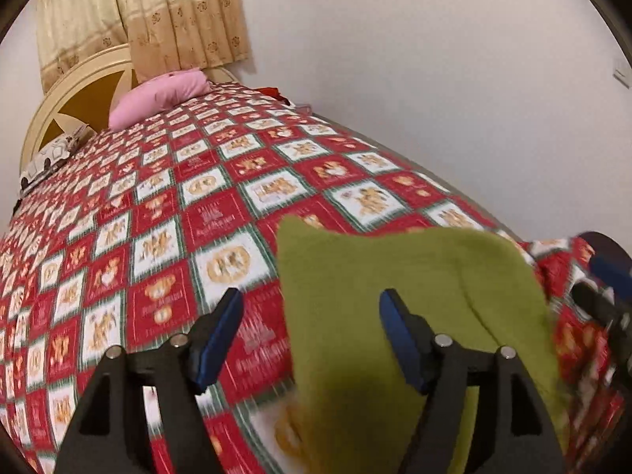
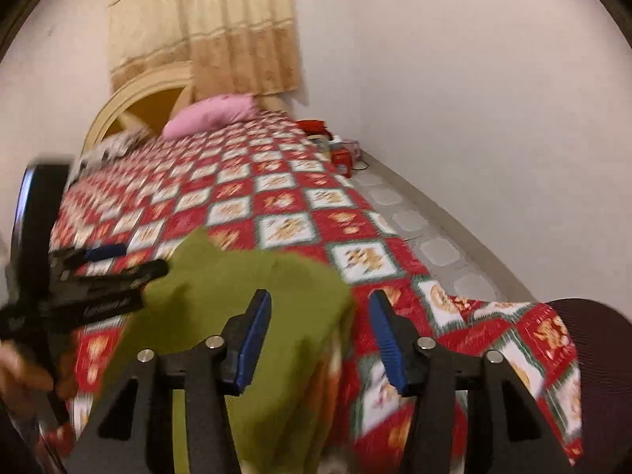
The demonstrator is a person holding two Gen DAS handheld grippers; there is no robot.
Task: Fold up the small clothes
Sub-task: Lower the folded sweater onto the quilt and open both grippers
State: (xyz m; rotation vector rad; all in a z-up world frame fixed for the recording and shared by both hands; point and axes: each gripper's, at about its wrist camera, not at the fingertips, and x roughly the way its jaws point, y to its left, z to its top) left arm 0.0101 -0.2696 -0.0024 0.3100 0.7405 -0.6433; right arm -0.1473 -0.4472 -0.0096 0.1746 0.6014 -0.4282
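A: Where's the green cloth (image 1: 395,316)?
B: Lying on the red patterned bedspread (image 1: 166,205) at the bed's near end, blurred in both views.
A: And the tongs?
B: Left tongs (image 1: 312,339) and right tongs (image 2: 320,339) both stand apart, gripping nothing, above the cloth.

Your item: one olive-green cloth (image 1: 395,296), plain, partly folded with a crease, lying on the bedspread's near end.
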